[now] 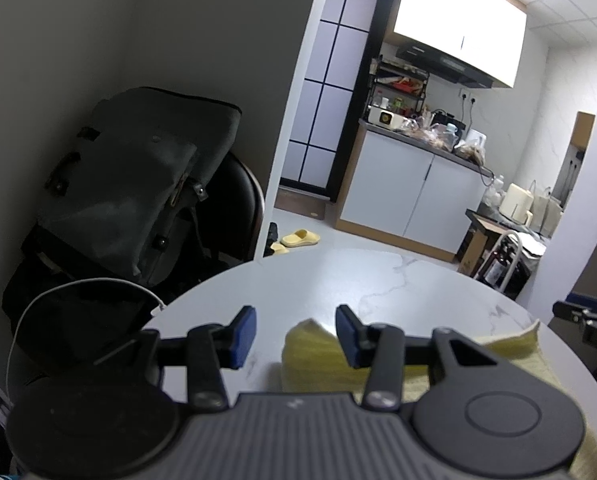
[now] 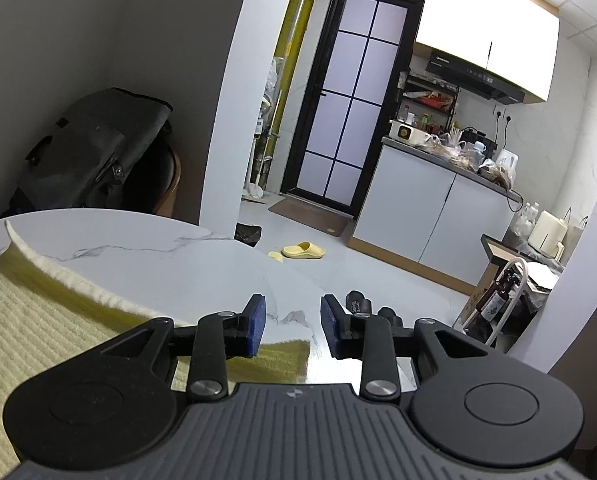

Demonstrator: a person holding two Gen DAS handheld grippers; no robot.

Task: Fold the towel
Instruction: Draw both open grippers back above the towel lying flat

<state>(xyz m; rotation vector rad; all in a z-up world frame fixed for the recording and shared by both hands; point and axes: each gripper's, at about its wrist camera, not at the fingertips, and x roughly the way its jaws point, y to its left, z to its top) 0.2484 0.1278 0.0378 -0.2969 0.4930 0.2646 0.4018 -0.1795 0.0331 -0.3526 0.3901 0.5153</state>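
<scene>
Towel point(image 2: 38, 320), pale yellow and ribbed like a thick waffle weave, lay flat on the white marble-veined tabletop point(image 2: 146, 256), with a fluffy raised edge curling up along its far side. Seen from the right wrist, it spread out to the left of the right gripper point(image 2: 292, 322); one corner reached under the left blue pad, while bare tabletop showed through the gap. The right jaws stood apart with nothing pinched between them.

From the left wrist, a puckered corner of the same cloth rose up just inside the right-hand pad of the left gripper point(image 1: 296, 334), and the rest ran off to the right, toward the other tool at the frame's edge. The left jaws were also apart, not clamped on anything; the corner sat between the pads, slightly nearer one of them.

So the towel's long run appeared to lie across, between the two hands, each gripper near one of its corners. The left looked better placed to close on fabric; the right would likely need to shift leftward first. Soft pile could slip from smooth pads.
</scene>
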